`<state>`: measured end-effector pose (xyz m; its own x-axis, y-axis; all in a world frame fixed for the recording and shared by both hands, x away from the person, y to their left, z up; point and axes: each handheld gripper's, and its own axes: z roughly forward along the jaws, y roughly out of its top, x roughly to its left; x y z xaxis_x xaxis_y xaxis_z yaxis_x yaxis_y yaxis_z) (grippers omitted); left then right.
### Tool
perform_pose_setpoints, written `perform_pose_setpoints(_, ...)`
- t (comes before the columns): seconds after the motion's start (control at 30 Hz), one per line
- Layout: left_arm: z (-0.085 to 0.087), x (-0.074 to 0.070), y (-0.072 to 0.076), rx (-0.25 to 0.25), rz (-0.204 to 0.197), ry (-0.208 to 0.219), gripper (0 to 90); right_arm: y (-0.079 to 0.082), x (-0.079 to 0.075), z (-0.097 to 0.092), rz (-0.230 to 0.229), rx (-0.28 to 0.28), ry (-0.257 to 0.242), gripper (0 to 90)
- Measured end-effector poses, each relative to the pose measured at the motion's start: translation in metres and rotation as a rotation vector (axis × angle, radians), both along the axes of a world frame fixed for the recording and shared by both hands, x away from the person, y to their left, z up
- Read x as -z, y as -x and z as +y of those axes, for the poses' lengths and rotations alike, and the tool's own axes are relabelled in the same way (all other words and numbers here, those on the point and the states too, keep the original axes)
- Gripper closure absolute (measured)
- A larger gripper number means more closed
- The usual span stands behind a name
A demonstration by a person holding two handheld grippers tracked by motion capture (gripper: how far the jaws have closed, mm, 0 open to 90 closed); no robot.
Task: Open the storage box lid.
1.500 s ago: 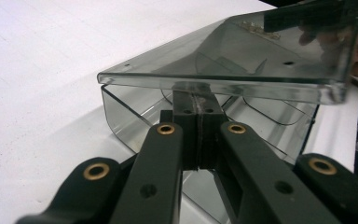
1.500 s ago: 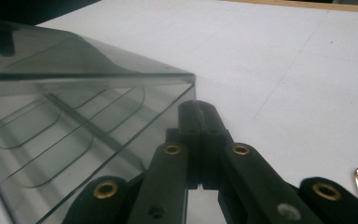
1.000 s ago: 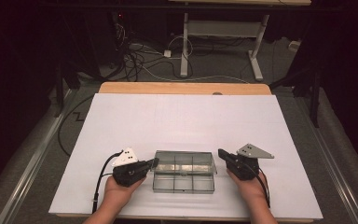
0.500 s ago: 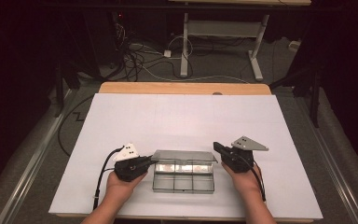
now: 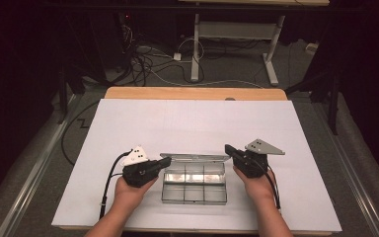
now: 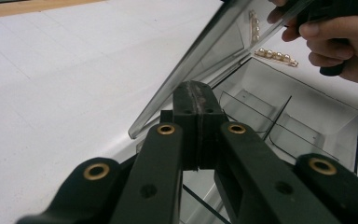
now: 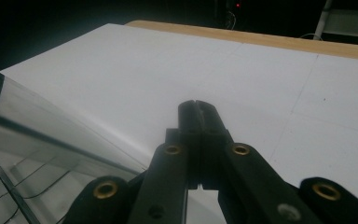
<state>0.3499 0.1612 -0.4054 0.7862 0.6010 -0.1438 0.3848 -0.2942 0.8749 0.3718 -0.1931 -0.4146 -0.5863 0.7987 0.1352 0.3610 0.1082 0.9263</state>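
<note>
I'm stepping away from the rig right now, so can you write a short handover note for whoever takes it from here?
Left gripper: shut, tips at the left end of the lid, holding nothing.
Right gripper: shut, at the lid's right end, holding nothing.
Clear compartment box: near the table's front edge, between both hands.
Done: lid raised on its hinge, partly open.
Left: swing it fully back. A string of beads lies beside the box.

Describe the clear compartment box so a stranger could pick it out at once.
On the white table top, look to the near edge, between the left gripper and the right gripper. There sits the clear plastic box, divided into small compartments, its lid raised along the far side. It is the see-through thing on the table, flanked by black tools.
</note>
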Motion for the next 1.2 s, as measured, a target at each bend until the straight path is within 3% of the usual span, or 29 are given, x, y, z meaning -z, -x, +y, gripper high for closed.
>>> perform_pose_setpoints(0.57, 0.001, -0.004, -0.009, -0.019, 0.01, -0.005, 87.7, -0.003, -0.011, 0.004, -0.02, -0.004, -0.024, 90.0)
perform_pose_setpoints(1.2, 0.003, -0.003, -0.014, -0.033, 0.011, -0.019, 87.7, -0.01, -0.009, 0.006, -0.016, -0.013, -0.035, 90.0)
